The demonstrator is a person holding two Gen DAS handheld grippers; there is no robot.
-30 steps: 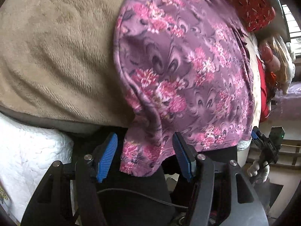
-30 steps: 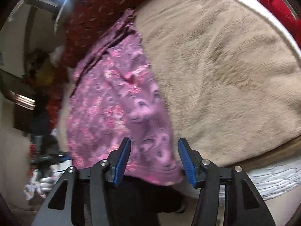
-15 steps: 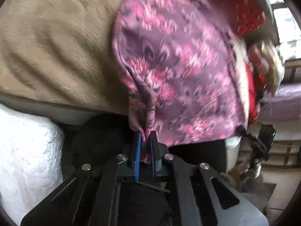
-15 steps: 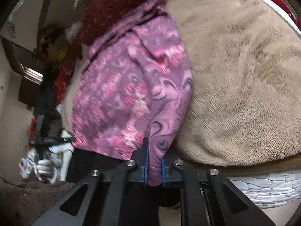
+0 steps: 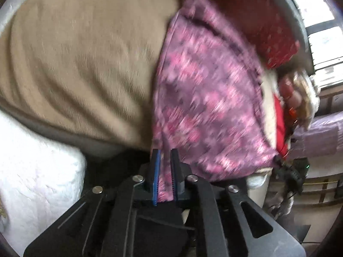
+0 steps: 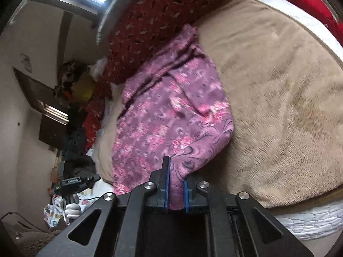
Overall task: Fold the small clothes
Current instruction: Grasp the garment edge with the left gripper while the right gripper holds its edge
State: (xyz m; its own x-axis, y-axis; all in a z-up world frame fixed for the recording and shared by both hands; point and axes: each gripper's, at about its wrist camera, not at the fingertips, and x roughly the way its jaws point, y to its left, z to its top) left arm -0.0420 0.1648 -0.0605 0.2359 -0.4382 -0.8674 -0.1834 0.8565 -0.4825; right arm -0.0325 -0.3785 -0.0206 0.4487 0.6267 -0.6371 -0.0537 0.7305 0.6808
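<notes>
A purple garment with pink flowers (image 5: 203, 107) lies on a beige fleece blanket (image 5: 85, 64), its near edge lifted off the bed's side. My left gripper (image 5: 164, 152) pinches the garment's near left corner between its blue pads; its jaws are opening slightly, with the cloth still between them. In the right wrist view the same garment (image 6: 167, 117) spreads up towards a dark red cloth. There my right gripper (image 6: 175, 171) is shut on the near right corner, and a fold of fabric is bunched between the pads.
A dark red patterned cloth (image 6: 160, 10) lies past the garment's far end. A white quilted mattress edge (image 5: 32, 171) shows under the blanket (image 6: 278, 96). A window (image 5: 317, 21), cluttered shelves (image 6: 70, 85) and a gloved hand (image 6: 71, 209) are off to the side.
Both grippers stood open around the garment's near corners, then closed on them. They have since risen, pulling the near edge of the cloth up off the bed's side.
</notes>
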